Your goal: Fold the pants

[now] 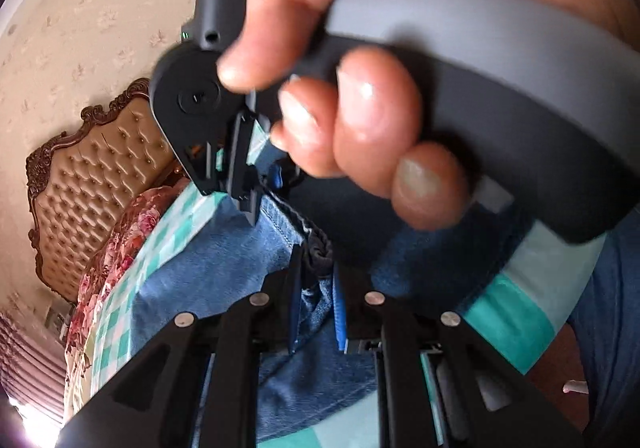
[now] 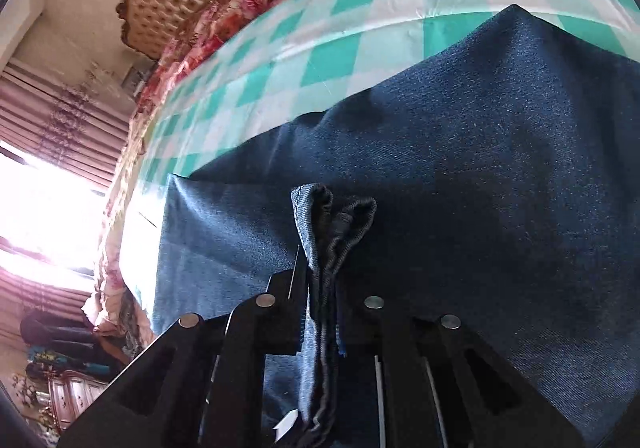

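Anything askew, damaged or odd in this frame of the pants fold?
Nothing is damaged or spilled. The jeans lie on the checked cloth, and each claw is shut on a bunched denim edge: left claw, right claw. One oddity: the person's hand holding the right gripper fills much of the left wrist view.

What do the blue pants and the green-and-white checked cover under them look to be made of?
The blue pants look like denim: matte, with a fine diagonal weave and stitched hems. The green-and-white checked cover looks like plastic or oilcloth: smooth, with a slight sheen and sharp creases, though coated fabric is possible.
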Demonstrator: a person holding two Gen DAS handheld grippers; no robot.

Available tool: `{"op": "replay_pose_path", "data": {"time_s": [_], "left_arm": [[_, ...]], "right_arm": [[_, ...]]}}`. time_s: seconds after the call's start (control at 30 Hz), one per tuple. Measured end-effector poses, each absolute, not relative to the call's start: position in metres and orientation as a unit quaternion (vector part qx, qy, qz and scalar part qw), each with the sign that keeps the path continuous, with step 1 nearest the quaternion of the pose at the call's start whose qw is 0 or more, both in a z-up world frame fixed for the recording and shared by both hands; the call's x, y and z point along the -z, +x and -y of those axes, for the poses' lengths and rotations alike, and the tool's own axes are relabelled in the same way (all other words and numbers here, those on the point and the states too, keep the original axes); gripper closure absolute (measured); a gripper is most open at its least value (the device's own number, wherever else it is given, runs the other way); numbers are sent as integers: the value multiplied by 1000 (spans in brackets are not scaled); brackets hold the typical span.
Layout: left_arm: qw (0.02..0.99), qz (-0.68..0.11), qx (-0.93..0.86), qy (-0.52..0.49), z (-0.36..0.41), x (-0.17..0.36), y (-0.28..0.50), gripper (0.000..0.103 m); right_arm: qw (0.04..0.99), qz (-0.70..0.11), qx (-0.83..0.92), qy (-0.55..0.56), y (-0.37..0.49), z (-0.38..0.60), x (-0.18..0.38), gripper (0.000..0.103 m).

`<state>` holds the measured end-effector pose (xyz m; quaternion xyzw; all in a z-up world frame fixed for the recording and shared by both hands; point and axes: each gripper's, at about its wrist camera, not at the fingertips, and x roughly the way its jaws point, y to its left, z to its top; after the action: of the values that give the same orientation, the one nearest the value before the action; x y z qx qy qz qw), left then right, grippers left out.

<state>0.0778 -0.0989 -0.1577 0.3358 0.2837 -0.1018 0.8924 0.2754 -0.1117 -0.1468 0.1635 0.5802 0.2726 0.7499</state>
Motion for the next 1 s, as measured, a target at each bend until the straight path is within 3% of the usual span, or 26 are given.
{"op": "replay_pose_path", "data": {"time_s": [0.07,0.13,0.27,0.77,0.87,0.93,1.0], "left_arm": [[893,-281,100,338,100,156,78,89],[893,-274,96,345,103,154,76,90],[896,-258,94,349,110,145,69,90],[887,-263,131,357,124,160,73,89],[889,-272,138,340,121,163,76,81],[900,-274,135,312,113,153,76,50],[918,-250,126,282,97,137,68,36]], "right_arm": [[754,-577,-271,161,278,107,144,80],[759,-572,-264,164,282,105,143,80],[772,-558,-262,153,281,105,131,91],[798,-546,-225,121,269,128,131,91],[807,-549,-200,86,270,125,137,84],[820,-536,-187,69,267,126,132,80],[844,-508,-163,52,260,128,118,74]]}}
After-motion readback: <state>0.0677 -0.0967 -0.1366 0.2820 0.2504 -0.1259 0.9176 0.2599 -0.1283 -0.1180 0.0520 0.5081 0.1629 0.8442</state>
